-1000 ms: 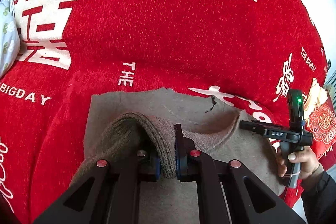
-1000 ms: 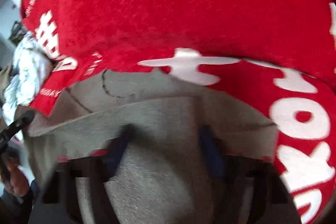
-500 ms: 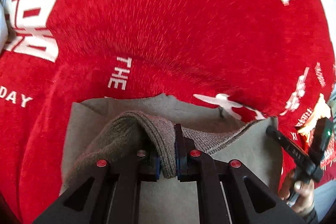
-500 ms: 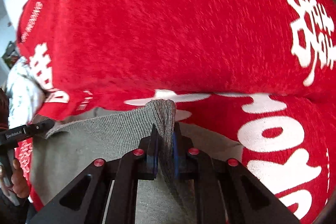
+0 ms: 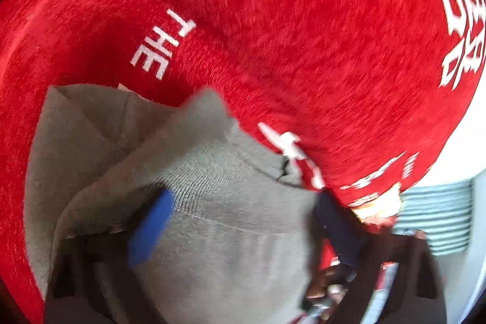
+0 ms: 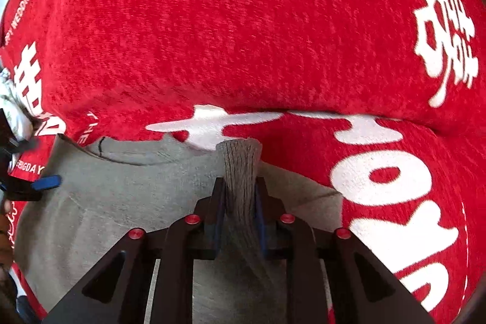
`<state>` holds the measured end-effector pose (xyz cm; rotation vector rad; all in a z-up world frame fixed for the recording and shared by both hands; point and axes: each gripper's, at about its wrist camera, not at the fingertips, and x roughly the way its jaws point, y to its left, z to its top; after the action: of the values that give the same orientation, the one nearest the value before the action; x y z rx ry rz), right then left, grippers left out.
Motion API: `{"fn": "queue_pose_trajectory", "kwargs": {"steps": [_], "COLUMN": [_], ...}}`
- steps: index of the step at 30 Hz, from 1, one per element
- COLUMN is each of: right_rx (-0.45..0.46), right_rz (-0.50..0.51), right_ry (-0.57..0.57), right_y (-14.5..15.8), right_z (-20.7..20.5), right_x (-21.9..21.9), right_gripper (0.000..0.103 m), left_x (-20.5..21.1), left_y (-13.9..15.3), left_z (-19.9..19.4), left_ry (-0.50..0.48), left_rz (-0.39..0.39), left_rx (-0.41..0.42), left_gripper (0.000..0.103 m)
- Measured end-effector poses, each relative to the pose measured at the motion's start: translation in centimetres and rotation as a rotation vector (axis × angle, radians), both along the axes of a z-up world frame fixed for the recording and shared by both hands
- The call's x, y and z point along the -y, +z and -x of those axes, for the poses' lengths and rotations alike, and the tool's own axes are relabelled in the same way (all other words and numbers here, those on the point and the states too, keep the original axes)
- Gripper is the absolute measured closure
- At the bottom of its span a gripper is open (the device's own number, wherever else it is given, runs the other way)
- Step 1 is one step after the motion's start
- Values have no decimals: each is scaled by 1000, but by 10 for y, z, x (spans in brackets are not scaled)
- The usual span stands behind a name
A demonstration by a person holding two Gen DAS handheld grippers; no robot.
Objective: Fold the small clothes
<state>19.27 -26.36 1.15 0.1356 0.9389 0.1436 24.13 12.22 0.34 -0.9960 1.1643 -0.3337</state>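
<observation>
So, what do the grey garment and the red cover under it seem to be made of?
The grey garment looks like a soft knit, probably wool or cotton: fine ribbing shows where the right gripper pinches its edge. The red cover looks like a plush, fleecy textile with a short matte pile and white lettering; the fibre itself cannot be told.

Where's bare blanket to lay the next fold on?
Beyond the grey sweater's neckline, the red blanket lies bare up to its far edge. Crowded near side: right gripper pinches a ribbed edge, left gripper open over the knit.
</observation>
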Motion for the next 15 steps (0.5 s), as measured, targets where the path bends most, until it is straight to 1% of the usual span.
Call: {"fn": "queue_pose_trajectory", "kwargs": {"steps": [1, 2, 3, 4, 5, 6, 7, 8, 9, 10, 11, 12, 13, 14, 15], "right_rx": [-2, -2, 11, 32, 63, 76, 83, 79, 69, 52, 27, -7, -39, -70, -91], "right_rz": [0, -1, 1, 6, 22, 32, 42, 41, 31, 14, 19, 49, 83, 111, 123], "right_ry": [-7, -21, -37, -46, -43, -33, -10, 15, 47, 87, 106, 107, 93, 65, 28], "right_y": [1, 4, 9, 15, 22, 26, 29, 30, 29, 25, 20, 12, 3, -5, -10], "right_z": [1, 3, 7, 11, 14, 15, 14, 13, 10, 7, 4, -1, -5, -9, -12], "right_x": [2, 5, 6, 6, 2, -3, -13, -22, -32, -43, -49, -54, -53, -48, -38], "right_gripper": [83, 83, 83, 82, 79, 68, 60, 40, 26, 25, 26, 26, 26, 26, 26], "left_x": [-10, -18, -25, -27, -26, -19, -1, 13, 33, 50, 70, 81, 87, 85, 75], "left_y": [10, 18, 29, 40, 46, 51, 52, 51, 48, 44, 37, 30, 22, 11, 2], "left_z": [5, 9, 15, 21, 23, 24, 22, 20, 17, 15, 10, 5, 1, -4, -4], "left_ry": [39, 64, 94, 121, 133, 125, 73, 23, -39, -92, -159, -201, -215, -213, -208], "left_rz": [17, 9, -26, -82, -141, -202, -267, -302, -359, -437, -583, -711, -821, -894, -910], "left_rx": [27, 56, 91, 127, 149, 163, 174, 175, 175, 177, 179, 172, 156, 126, 97], "left_gripper": [1, 1, 1, 1, 1, 1, 1, 1, 1, 1, 1, 1, 1, 1, 1]}}
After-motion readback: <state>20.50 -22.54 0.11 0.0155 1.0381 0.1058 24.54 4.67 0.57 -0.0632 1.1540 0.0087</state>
